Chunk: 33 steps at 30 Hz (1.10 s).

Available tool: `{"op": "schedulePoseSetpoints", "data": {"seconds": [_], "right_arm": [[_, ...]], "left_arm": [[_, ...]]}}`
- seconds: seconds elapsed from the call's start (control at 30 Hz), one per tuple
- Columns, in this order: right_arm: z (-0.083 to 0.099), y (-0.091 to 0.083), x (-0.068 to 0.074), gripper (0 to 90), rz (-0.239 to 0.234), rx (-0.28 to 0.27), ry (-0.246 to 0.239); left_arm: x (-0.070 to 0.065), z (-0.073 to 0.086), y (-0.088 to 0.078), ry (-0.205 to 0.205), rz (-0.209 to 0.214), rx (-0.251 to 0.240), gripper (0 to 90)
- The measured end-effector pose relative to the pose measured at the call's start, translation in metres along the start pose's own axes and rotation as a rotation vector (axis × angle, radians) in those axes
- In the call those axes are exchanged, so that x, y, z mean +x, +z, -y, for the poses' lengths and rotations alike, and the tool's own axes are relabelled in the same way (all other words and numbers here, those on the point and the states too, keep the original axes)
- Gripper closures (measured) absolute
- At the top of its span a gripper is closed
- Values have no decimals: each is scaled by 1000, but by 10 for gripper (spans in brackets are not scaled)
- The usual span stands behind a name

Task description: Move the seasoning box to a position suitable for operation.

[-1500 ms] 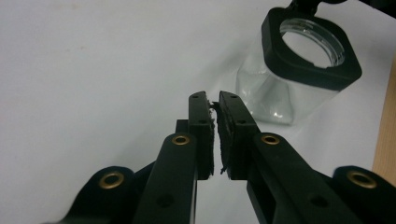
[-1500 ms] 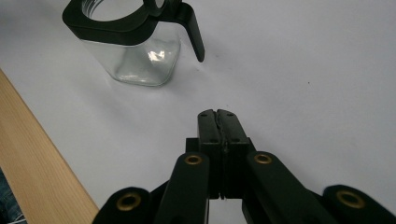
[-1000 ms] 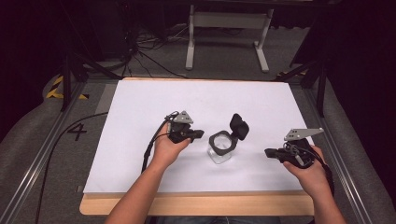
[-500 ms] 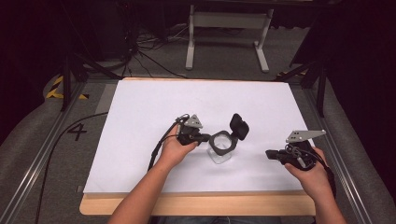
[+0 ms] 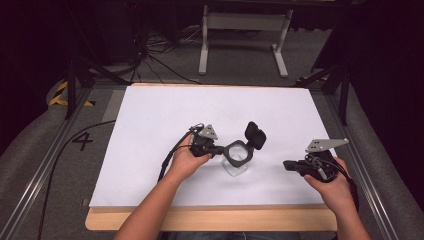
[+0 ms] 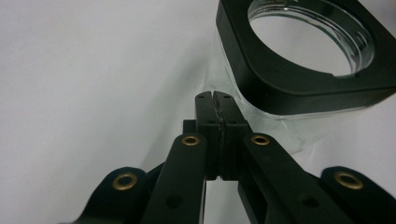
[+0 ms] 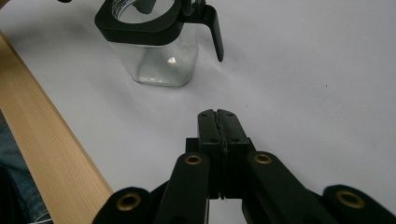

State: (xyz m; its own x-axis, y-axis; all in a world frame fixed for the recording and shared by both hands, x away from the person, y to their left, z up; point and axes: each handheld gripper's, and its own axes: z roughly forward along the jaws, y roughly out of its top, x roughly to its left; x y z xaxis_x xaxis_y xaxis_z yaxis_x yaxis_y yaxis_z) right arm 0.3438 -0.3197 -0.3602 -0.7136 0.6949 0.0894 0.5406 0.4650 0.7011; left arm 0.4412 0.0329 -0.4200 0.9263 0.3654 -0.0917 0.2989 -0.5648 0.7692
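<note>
Item one, my left gripper (image 5: 218, 149): matte black jaws pressed together, empty, tips at the black collar of the jar, seemingly touching it, though the high view is too coarse to confirm.

Item two, square clear glass jar with black plastic collar and hinged lid (image 5: 236, 159): mid-table on the smooth white sheet (image 5: 150, 125), lid flipped open and standing up.

Item three, my right gripper (image 5: 290, 164): jaws together, empty, well apart from the jar.

Step, as I judge it: approach to the lid; next calls for pushing it down.
</note>
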Motion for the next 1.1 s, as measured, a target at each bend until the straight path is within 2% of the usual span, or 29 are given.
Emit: {"op": "schedulePoseSetpoints", "data": {"seconds": [0.37, 0.4, 0.47, 0.53, 0.57, 0.67, 0.7, 0.83, 1.1], "right_arm": [[-8, 6, 1, 900, -26, -3, -12], [-8, 6, 1, 900, -26, -3, -12], [-9, 8, 0, 900, -31, -3, -16], [-10, 9, 0, 900, -35, -5, -18], [-11, 10, 0, 900, -37, -3, -19], [-12, 11, 0, 900, -42, -2, -20], [-13, 12, 0, 900, -44, -2, -22], [-14, 14, 0, 900, -52, -1, -24], [-15, 13, -1, 900, -56, -6, -24]], "left_arm": [[-13, 2, -9, 29, 29, 74, 898], [-14, 2, -10, 42, 30, 91, 898], [-19, 2, -11, 30, 49, 104, 898], [-23, 2, -13, 34, 55, 134, 898], [-24, 2, -12, 47, 57, 138, 898], [-27, 3, -13, 51, 61, 149, 898], [-29, 3, -13, 46, 67, 150, 898], [-35, 2, -14, 72, 93, 171, 898], [-46, -1, -10, 100, 130, 198, 898]]}}
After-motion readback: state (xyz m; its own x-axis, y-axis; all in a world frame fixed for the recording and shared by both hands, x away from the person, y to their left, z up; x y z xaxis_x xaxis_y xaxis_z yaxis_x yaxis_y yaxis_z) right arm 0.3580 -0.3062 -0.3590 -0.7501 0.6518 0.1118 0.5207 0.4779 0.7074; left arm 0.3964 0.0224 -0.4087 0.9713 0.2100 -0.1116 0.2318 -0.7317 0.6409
